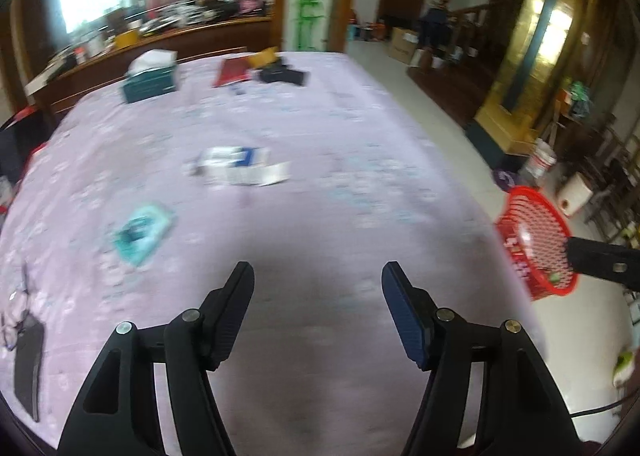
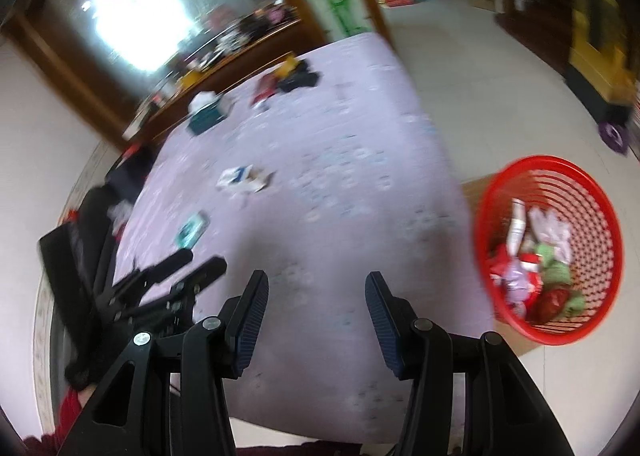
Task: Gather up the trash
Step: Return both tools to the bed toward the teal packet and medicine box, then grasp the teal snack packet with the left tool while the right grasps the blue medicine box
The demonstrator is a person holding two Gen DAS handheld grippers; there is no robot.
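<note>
A wide bed under a lilac flowered cover (image 1: 340, 143) fills most of both views, stretching ahead of the two tools. To its right side, off the mattress edge, a red mesh basket (image 2: 600, 191) sits low on the floor, apparently on a flat piece of cardboard. It already holds a heap of crumpled wrappers and packets (image 2: 528, 268) in red, white, pale purple and green, so the collecting looks well under way.

What seems left lies further up the cover. Straight ahead of the left gripper (image 1: 318, 288), near the middle of the bed, is a flattened white and blue carton (image 1: 244, 167) with its flaps splayed (blur hides any print). Nearer and to the left of that gripper lies a small teal packet (image 1: 140, 234), flat on the cover. Far ahead by the headboard sit a teal tissue box (image 1: 150, 81) and some dark and red items; whether those count as trash I cannot tell.

Both tools are empty. The left gripper's jaws stand wide apart over bare cover. The right gripper (image 2: 316, 296) is likewise spread wide with nothing between its pads, the basket off to its right.
</note>
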